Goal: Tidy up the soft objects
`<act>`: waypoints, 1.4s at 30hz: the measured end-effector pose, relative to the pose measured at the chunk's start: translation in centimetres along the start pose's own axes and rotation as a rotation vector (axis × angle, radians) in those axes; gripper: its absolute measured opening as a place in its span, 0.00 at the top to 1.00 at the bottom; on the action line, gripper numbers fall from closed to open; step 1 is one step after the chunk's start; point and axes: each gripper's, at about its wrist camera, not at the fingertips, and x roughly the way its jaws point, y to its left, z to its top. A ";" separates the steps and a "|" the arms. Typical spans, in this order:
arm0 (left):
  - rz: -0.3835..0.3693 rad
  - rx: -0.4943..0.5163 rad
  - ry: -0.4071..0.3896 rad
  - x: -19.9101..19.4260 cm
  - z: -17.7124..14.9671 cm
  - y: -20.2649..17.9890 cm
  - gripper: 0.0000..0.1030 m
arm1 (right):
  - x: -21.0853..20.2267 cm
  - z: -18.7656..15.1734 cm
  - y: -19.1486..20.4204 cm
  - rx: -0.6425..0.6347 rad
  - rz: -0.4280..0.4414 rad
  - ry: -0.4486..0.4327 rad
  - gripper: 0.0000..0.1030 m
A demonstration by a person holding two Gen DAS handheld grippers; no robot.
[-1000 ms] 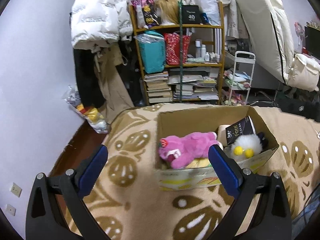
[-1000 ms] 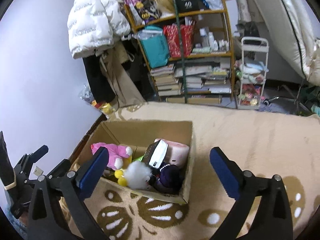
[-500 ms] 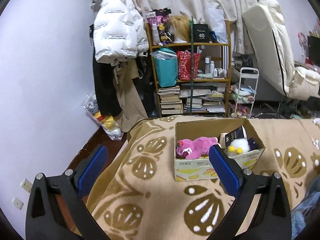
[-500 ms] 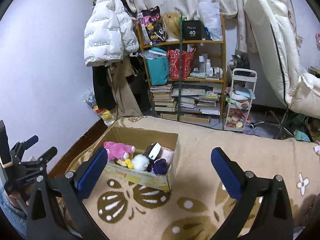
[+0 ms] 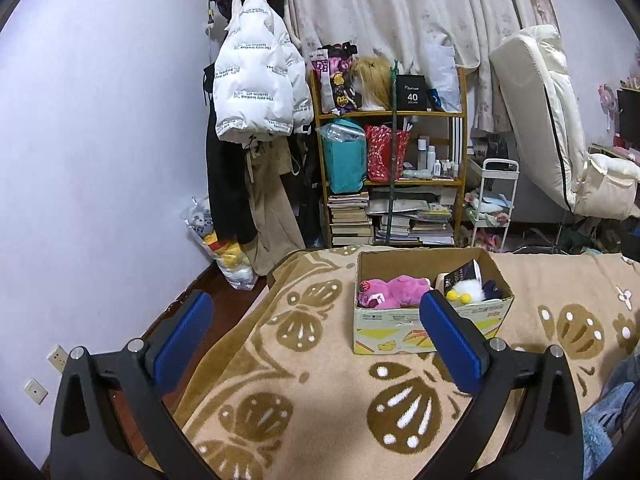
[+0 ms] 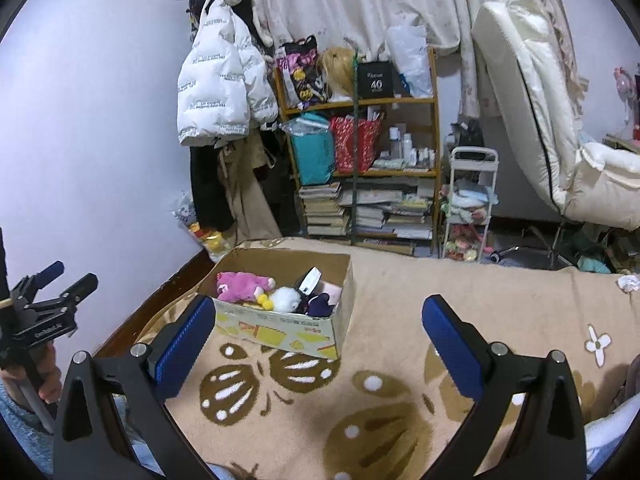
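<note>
- One cardboard box (image 5: 430, 326) sits on the patterned blanket (image 5: 320, 380) near its far-left corner.
- Inside: one pink plush (image 5: 390, 290), one white fluffy toy (image 5: 468, 290).
- Left gripper (image 5: 316, 334) spread wide, empty.
- Right gripper (image 6: 318, 336) likewise agape, holding nothing.

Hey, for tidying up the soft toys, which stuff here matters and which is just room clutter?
Part of the job: cardboard box, pink plush, white fluffy toy, left gripper, right gripper.

Just lying about: bookshelf, white puffer jacket, white cart, cream chair.
</note>
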 end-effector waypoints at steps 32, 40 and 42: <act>0.024 -0.001 -0.012 2.3 -4.5 -0.6 0.01 | 4.7 -3.8 -0.4 -0.012 -0.007 -0.008 0.00; 0.028 0.024 -0.008 2.0 -4.9 -1.3 0.01 | 4.7 -3.8 -0.3 -0.007 -0.009 -0.006 0.00; 0.026 0.025 -0.005 2.0 -5.0 -1.3 0.01 | 4.8 -3.9 -0.4 -0.005 -0.008 -0.005 0.00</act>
